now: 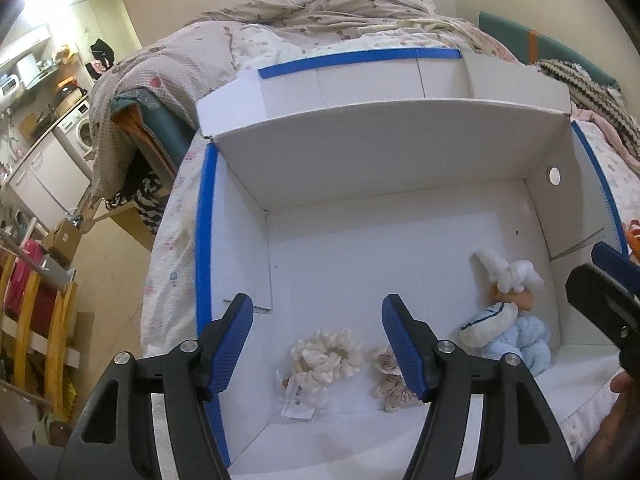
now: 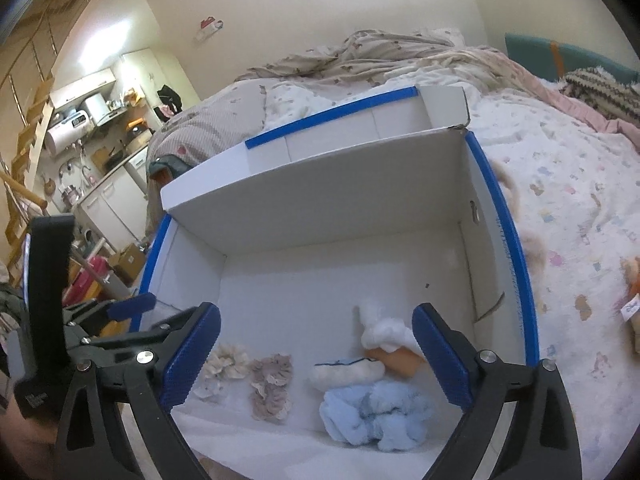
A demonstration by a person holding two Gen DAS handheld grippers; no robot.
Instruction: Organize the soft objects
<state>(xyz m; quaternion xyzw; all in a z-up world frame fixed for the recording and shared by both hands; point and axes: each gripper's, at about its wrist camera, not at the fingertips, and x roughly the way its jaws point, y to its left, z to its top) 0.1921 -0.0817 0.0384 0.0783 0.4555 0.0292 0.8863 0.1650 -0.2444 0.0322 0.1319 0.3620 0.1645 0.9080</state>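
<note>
- The left wrist view shows the left gripper [image 1: 318, 340] with its jaws apart and nothing between them, above a cream scrunchie [image 1: 326, 356] and a beige scrunchie [image 1: 390, 380] lying side by side on the floor of the white box [image 1: 380, 152]
- Only this view shows the paper tag [image 1: 296, 398] under the cream scrunchie
- The right wrist view shows the right gripper [image 2: 316, 354] spread wide and empty over the plush doll [image 2: 376, 396], which lies near the box's right wall, apart from both scrunchies
- Only this view shows an orange toy [image 2: 632, 304] out on the bedsheet [image 2: 568, 208], cut by the frame edge
- The box's far half is bare floor; blue tape lines its side rims
- The beige scrunchie is partly hidden behind the left gripper's finger; the doll's face cannot be made out
</note>
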